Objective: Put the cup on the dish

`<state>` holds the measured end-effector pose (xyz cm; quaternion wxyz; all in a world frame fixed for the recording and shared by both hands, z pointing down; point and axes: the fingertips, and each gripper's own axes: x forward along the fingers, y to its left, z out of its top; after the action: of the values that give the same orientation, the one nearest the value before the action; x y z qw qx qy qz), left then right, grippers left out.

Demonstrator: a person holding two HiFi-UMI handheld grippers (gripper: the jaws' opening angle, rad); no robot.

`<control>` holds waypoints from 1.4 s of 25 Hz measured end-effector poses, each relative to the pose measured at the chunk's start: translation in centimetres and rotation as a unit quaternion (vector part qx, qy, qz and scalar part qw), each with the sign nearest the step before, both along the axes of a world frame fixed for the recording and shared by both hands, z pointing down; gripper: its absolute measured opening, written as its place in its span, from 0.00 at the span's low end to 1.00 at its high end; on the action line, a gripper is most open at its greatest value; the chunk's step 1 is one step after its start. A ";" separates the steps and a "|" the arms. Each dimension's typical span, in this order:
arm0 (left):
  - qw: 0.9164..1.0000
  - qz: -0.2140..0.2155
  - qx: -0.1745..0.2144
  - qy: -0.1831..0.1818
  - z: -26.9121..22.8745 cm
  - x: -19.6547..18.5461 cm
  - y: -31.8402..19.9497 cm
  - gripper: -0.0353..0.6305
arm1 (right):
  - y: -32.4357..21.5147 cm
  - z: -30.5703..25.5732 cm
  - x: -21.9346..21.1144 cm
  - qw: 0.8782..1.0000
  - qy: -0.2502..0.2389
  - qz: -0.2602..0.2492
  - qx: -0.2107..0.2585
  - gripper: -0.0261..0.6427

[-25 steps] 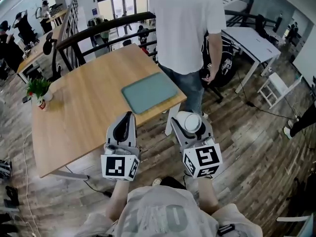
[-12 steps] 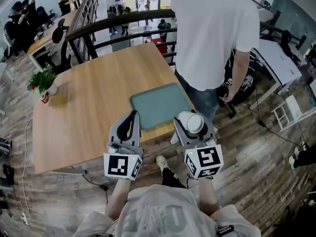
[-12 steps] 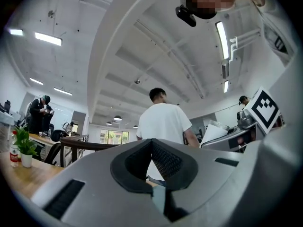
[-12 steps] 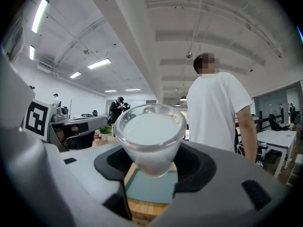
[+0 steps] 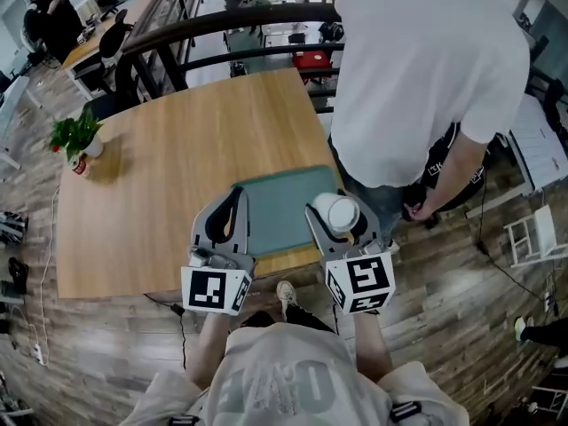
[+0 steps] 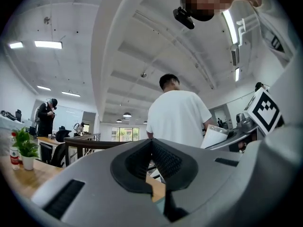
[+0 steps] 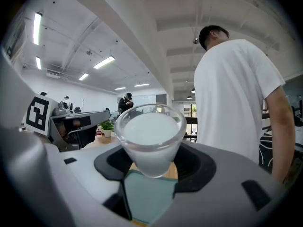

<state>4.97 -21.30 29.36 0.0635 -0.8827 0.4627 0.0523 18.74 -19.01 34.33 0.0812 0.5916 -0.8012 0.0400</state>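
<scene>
A small white frosted cup [image 5: 341, 212] [image 7: 150, 140] sits upright between the jaws of my right gripper [image 5: 339, 216] [image 7: 150, 161], which is shut on it. The gripper hovers over the near right corner of the dish [image 5: 277, 209], a flat teal tray lying near the front edge of the wooden table [image 5: 169, 176]. The teal surface shows under the cup [image 7: 147, 195]. My left gripper [image 5: 229, 216] [image 6: 151, 148] is shut with nothing in it, its dark pads pressed together. It hangs over the tray's near left edge.
A person in a white T-shirt [image 5: 435, 69] stands close against the table's right side, beside the tray. A potted plant [image 5: 74, 140] is at the table's far left. A dark railing [image 5: 222, 27] runs behind the table. Wood floor surrounds it.
Both grippers have come forward from over the floor to the table's near edge, now over the teal tray. The cup stays held in the right gripper. The standing person looms nearer.
</scene>
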 end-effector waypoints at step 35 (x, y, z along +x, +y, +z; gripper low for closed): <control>0.991 -0.063 -0.111 -0.037 8.8 -10.1 -15.2 0.07 | -16.5 26.3 -16.6 0.948 0.111 -0.184 -0.235 0.42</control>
<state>-5.17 -36.50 38.13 -0.0147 -0.8546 0.5179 -0.0363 2.18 -35.49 60.63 0.3123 0.3984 -0.8499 0.1459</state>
